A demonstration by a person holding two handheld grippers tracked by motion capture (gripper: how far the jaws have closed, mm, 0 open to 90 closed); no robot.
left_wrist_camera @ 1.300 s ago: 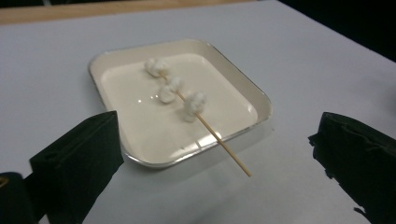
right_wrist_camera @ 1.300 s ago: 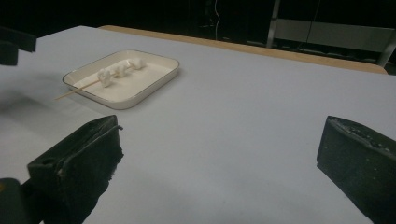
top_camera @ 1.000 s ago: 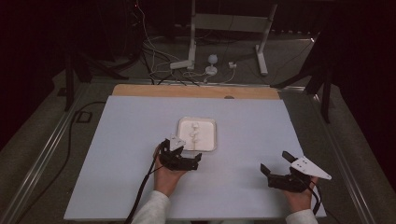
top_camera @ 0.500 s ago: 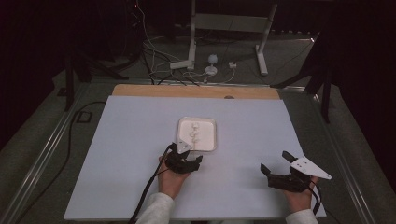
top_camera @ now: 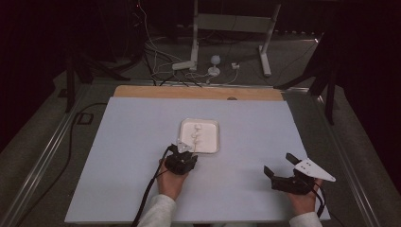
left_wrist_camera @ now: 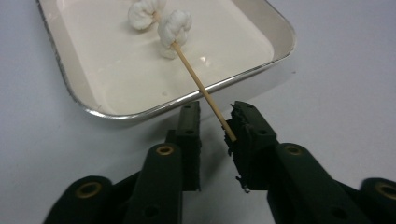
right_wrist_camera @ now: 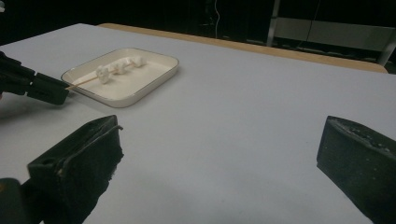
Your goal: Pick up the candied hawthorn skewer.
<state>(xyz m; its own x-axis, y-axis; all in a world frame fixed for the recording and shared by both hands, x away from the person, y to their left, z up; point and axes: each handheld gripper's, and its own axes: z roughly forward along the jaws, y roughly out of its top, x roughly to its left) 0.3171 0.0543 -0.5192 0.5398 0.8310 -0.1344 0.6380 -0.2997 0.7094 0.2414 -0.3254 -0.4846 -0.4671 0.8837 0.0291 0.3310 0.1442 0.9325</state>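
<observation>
Left claw (left_wrist_camera: pixel 212 128) has just been closing around the skewer (left_wrist_camera: pixel 201 86) end, not yet clamped; marshmallows (left_wrist_camera: pixel 173 25) rest in the tray (left_wrist_camera: pixel 275 28). Right claw (right_wrist_camera: pixel 219 163) stands open. Off-centre contact could flick the stick away.

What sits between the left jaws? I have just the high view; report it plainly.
Observer: The bare end of a wooden skewer lies between the jaws of the left gripper, which have just been closing. It meets one jaw's inner face, with a gap to the other.
Operator: Tell me what is on the skewer.
Observer: White marshmallows, threaded on. They rest inside the tray, and the stick crosses its rim.
Operator: Now check the right gripper.
Observer: The right gripper has its jaws wide apart, with bare table between them.
</observation>
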